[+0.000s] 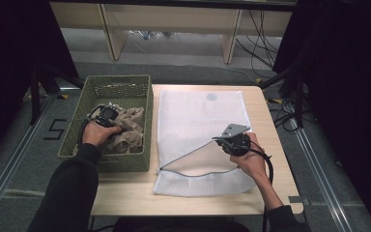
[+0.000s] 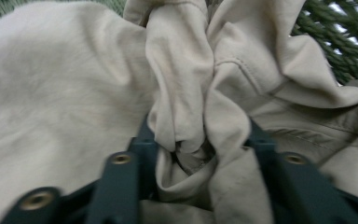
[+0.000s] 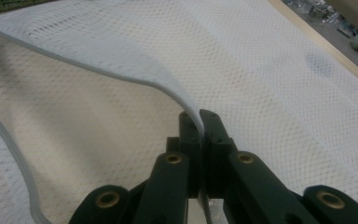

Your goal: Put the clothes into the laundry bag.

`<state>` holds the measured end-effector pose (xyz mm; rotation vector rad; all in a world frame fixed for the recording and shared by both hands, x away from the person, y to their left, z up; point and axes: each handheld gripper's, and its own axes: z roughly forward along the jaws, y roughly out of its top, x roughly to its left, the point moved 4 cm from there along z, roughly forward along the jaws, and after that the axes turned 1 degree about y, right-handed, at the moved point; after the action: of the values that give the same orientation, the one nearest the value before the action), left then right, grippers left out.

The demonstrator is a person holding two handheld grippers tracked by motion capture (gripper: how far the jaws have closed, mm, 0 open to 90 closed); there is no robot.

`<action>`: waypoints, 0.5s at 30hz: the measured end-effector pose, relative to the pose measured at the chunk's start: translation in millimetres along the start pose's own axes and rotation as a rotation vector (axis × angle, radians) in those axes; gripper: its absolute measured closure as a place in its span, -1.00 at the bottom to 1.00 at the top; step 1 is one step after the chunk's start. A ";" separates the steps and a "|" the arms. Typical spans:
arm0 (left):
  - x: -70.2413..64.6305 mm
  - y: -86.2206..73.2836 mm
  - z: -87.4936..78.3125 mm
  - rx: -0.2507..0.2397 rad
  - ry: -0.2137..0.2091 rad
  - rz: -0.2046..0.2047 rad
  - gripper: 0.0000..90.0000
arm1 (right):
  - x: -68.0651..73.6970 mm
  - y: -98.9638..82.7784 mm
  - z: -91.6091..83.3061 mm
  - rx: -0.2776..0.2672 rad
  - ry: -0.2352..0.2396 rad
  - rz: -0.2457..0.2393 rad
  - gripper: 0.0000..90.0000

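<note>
We were gathering the beige garment (image 2: 242, 93) in the green basket (image 1: 145, 104): our left gripper (image 2: 200, 140) pinched a bunched fold, while our right gripper (image 3: 200, 122) clamped the mesh laundry bag's (image 1: 198, 116) lifted edge. Next, likely, carrying it inside.

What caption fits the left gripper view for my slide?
Left hand-held gripper gathers a bunched fold of crumpled beige cloth garment between its jaws, inside the green woven basket.

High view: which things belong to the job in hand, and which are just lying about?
In the job:
- beige garment, gripped by the left gripper
- white mesh laundry bag, its upper edge pinched by the right gripper
- green woven basket

Lying about:
- cables on the floor
- wooden shelf legs
</note>
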<state>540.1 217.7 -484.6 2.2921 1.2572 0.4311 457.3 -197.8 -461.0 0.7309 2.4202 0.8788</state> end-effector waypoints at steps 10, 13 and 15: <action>-9.8 -4.3 -40.1 -0.022 -0.244 0.065 -0.65 | 0.2 -0.8 2.0 0.009 -0.003 -0.009 0.98; -13.0 -13.0 -33.6 0.035 -0.234 0.168 -0.66 | 1.3 -0.9 2.4 0.011 -0.003 -0.006 0.98; -15.3 -15.9 -24.4 0.063 -0.227 0.193 -0.68 | 0.7 -0.6 2.6 0.010 -0.001 -0.021 0.98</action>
<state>509.0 218.4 -473.8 2.4461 0.9574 0.1912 458.1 -196.6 -463.3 0.7081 2.4283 0.8589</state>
